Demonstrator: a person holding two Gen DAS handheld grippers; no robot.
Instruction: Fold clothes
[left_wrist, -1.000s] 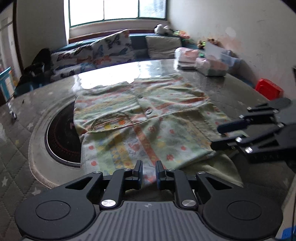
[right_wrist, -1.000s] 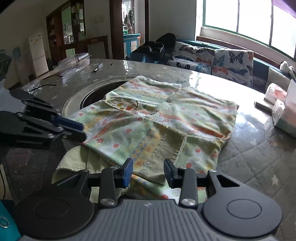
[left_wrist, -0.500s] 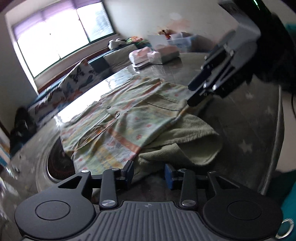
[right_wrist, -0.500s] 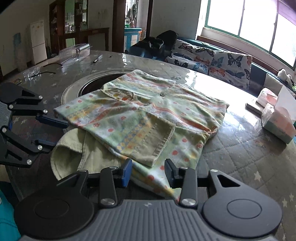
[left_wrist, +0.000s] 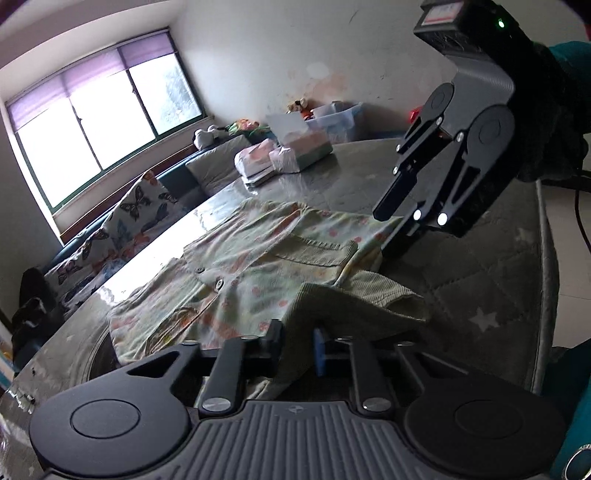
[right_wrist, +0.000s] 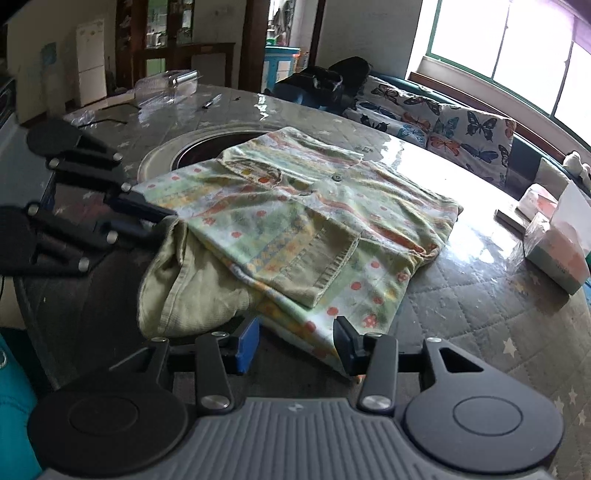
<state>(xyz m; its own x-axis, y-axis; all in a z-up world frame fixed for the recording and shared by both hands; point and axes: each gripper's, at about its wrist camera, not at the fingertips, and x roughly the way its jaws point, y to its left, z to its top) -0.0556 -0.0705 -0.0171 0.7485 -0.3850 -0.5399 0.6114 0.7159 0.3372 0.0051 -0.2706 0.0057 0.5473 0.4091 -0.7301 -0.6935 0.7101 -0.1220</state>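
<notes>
A patterned children's cardigan (right_wrist: 310, 218) lies buttoned and spread across the round quilted table (right_wrist: 480, 295), its plain green sleeve (left_wrist: 354, 306) trailing toward the table's near edge. The left gripper (left_wrist: 298, 345) is clenched on a fold of that sleeve, the cloth pinched between its fingers. The right gripper (right_wrist: 295, 341) stands released, jaws wide, at the cardigan's lower hem corner, which lies between the fingers without being pinched. Half a second ago the left gripper's fingers stood apart just short of the sleeve; now they have shut on it, while the right gripper has stayed spread and drawn closer to the hem. The left wrist view shows the right gripper (left_wrist: 397, 230) from outside, raised over the cardigan's far hem, along with wrapped tissue packs (left_wrist: 284, 157) on the table beyond the cardigan. The right wrist view shows the left gripper (right_wrist: 162, 221) meeting the sleeve at the cardigan's left side, the dark round recess (right_wrist: 207, 147) in the table partly under the collar end, and a butterfly-print sofa (right_wrist: 443, 129) behind the table.
</notes>
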